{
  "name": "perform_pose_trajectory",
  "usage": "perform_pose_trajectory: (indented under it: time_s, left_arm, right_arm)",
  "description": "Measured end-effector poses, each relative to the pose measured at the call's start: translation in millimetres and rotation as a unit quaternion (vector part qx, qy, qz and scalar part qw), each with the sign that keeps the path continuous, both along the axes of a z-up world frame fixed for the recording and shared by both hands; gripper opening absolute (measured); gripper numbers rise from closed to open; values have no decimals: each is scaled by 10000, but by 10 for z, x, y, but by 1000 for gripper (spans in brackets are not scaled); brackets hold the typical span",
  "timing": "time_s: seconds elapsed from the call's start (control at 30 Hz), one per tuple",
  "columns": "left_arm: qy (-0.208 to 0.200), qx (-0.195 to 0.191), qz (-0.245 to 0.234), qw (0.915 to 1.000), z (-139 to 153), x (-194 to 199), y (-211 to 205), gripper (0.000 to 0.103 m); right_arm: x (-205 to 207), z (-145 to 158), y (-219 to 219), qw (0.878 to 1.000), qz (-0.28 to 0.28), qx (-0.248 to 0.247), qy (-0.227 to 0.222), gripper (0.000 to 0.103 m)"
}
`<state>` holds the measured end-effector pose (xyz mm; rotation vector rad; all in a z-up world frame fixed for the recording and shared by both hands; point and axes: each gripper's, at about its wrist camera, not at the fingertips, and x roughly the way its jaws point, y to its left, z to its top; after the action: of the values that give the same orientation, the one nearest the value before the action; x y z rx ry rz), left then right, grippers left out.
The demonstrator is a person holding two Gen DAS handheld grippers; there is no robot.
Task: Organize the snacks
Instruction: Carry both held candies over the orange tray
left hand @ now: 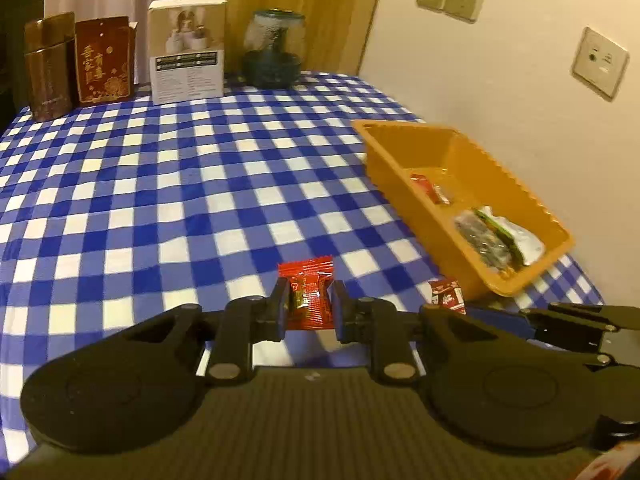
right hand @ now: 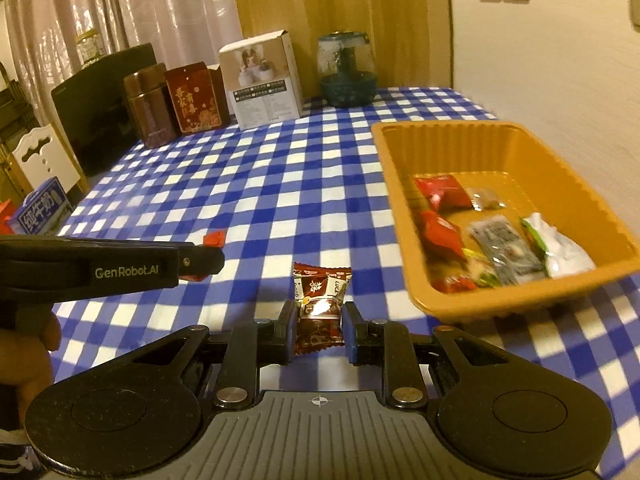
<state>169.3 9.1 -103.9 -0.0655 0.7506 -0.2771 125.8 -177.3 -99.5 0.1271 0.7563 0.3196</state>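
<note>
While both loads ride short of the tray (right hand: 508, 136) | left hand-held gripper (left hand: 310, 306) clamps red candy (left hand: 306, 294) | right hand-held gripper (right hand: 319, 326) clamps brown candy (right hand: 320, 304) | risk: slick wrappers slipping out, dropping beside tray.

The left claw (left hand: 310, 306) is clamping a red wrapped candy (left hand: 306, 294); the right claw (right hand: 319, 330) is pinching a brown wrapped candy (right hand: 320, 308), both tilting downward.
</note>
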Motion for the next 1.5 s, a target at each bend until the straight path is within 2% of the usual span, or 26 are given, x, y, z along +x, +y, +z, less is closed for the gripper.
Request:
perform_pose_trajectory:
  time_s: [0.43, 0.73, 1.0, 1.2, 1.5]
  left_arm:
    - [58, -254, -168, 9995, 98, -499, -483, 19]
    - [-141, -190, -407, 9989, 335, -669, -867, 19]
    - [-299, -171, -590, 9977, 519, -719, -1038, 19]
    - [-327, -216, -681, 9969, 584, -698, -1108, 19]
    - [-361, -318, -807, 9956, 649, -543, -1287, 19]
  right_arm:
    - [-429, 161, -580, 9971, -740, -199, -27, 24]
    - [-586, 362, -879, 9948, -997, -67, -209, 24]
    - [-640, 559, -910, 9946, -967, -47, -382, 24]
    - [-617, 585, -995, 9943, -999, -49, -378, 24]
    - [-409, 714, -1209, 9940, -1016, -46, -409, 24]
